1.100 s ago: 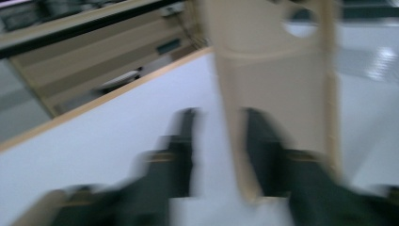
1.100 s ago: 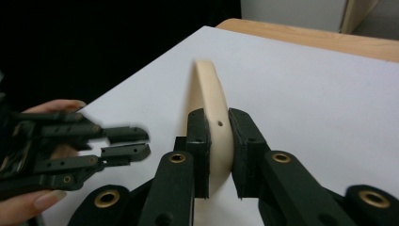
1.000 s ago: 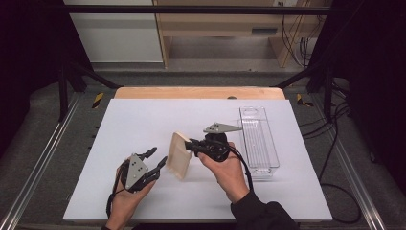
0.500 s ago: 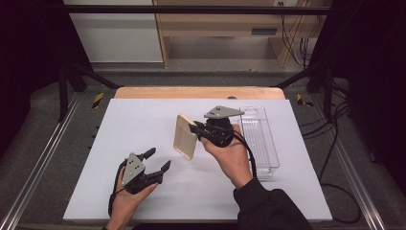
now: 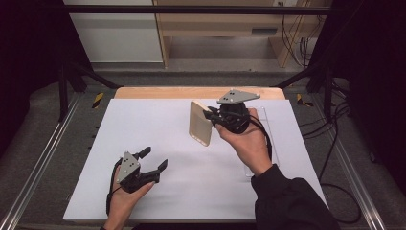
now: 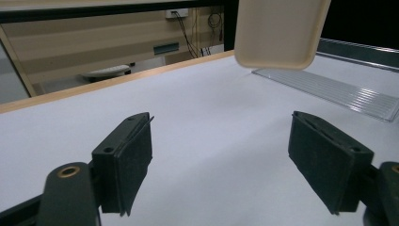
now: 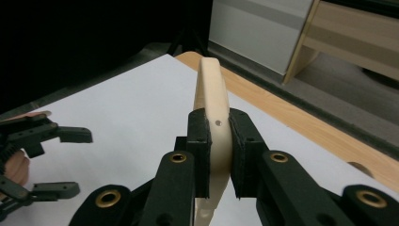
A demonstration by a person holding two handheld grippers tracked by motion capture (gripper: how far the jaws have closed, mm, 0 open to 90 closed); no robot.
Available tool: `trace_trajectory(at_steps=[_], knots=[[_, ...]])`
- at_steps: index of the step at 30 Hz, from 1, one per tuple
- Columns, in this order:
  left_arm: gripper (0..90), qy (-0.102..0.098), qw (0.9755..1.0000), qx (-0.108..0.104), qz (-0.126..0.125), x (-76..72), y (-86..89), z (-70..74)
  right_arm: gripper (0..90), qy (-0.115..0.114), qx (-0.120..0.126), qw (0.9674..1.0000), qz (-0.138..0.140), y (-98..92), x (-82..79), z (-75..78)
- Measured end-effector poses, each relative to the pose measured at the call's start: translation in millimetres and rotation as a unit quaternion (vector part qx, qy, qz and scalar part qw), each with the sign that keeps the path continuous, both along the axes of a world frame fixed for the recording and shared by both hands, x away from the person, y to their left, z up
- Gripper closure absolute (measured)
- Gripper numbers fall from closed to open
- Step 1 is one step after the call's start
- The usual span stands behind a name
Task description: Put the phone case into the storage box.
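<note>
A cream, rounded-corner tray hangs upright above the white table, held by its edge. My right gripper is shut on it, and in the right gripper view the pads of that gripper press both faces of the tray. My left gripper rests low at the near left of the table. Its jaws have just been opening and nothing is between them. The tray's lower corner hangs ahead of it. The left gripper also shows in the right gripper view.
A clear ribbed plastic rack lies flat on the right side of the white tabletop, partly under the right hand. A wooden strip runs along the far edge. Metal rails flank the table.
The right gripper has lifted the tray up and farther from the left gripper. The left jaws have spread wider while that hand stayed put.
</note>
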State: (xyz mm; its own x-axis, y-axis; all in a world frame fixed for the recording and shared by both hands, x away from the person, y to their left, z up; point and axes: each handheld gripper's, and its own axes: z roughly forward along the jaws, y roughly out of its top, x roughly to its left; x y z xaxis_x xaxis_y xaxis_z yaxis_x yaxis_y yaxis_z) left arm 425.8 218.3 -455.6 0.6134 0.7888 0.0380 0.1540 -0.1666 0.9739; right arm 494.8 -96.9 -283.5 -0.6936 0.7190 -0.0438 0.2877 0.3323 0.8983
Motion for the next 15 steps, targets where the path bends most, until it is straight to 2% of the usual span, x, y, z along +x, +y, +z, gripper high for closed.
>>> trace_trajectory(at_steps=[7, 15], knots=[[17.4, 0.004, 1.0, -0.002, 0.003, 0.5, 3.8, -0.1, 80.2, -0.012, 0.001, 0.9998, -0.016, -28.3, 8.2, 16.5], [7.6, 0.007, 0.9999, -0.013, 0.004, 2.0, 12.5, -0.9, 80.2, -0.025, -0.008, 0.9989, -0.038, -62.2, 15.6, 27.7]])
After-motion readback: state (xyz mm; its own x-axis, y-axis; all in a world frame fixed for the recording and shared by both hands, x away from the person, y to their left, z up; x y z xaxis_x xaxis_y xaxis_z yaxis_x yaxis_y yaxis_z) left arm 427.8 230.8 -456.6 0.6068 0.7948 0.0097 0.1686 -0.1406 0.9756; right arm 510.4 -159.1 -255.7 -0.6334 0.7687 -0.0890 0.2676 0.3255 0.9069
